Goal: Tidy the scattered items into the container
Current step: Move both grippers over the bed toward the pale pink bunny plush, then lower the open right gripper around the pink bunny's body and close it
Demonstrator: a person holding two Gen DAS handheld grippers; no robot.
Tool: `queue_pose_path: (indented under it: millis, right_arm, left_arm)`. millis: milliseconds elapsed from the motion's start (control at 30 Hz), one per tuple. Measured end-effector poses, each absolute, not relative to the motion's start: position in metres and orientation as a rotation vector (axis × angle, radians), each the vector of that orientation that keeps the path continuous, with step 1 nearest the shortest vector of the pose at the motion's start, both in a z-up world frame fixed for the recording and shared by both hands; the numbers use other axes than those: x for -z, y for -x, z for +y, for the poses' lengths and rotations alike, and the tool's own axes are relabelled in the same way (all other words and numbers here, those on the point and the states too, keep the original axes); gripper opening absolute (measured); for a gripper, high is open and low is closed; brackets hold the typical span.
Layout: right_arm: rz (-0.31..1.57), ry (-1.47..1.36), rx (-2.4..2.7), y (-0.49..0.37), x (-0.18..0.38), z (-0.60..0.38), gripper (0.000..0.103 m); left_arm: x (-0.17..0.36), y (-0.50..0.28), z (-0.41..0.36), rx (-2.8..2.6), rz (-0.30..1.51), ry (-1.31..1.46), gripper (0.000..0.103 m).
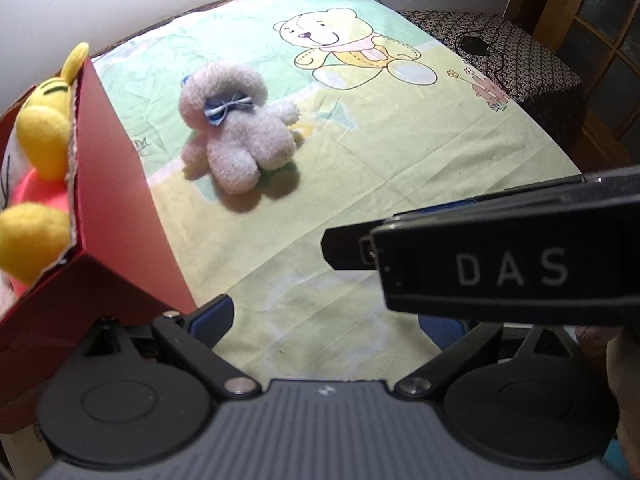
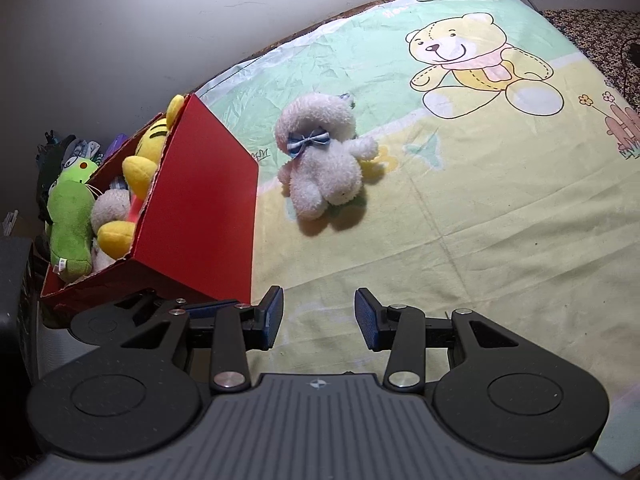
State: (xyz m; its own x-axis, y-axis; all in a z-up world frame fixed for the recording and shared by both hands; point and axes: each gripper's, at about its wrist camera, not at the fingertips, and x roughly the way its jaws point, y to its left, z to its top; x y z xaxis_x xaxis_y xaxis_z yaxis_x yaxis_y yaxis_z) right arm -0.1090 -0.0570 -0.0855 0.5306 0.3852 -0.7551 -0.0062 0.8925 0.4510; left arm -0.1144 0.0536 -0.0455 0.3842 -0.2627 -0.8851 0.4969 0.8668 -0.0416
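The white plush bear [image 2: 320,168] looks soft and light; pinch its body. Right gripper [image 2: 319,316] spread, empty. Left gripper [image 1: 328,320] seemingly spread too

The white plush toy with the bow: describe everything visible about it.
The white plush toy is a fluffy, pale, fleecy stuffed animal with stubby limbs and a blue-and-white striped bow at its neck. It lies alone on the cartoon-bear sheet, outside and just right of the red box, not touching it. Something green shows beneath it. No gripper touches it.
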Motion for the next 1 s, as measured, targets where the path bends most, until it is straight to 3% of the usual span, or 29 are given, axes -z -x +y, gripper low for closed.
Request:
queue_pose_path:
  millis: [567,1000]
  right_arm:
    - [1.035,-0.453,-0.306,0.077,0.104,-0.118,0.044]
    - [1.033,-0.473,-0.334,0.041,0.107,-0.126,0.044]
  left_arm:
    - [0.056,0.087,0.006,0.366,1.104,-0.225,0.099]
    - [0.053,0.058,0.019,0.312,1.096,-0.155,0.099]
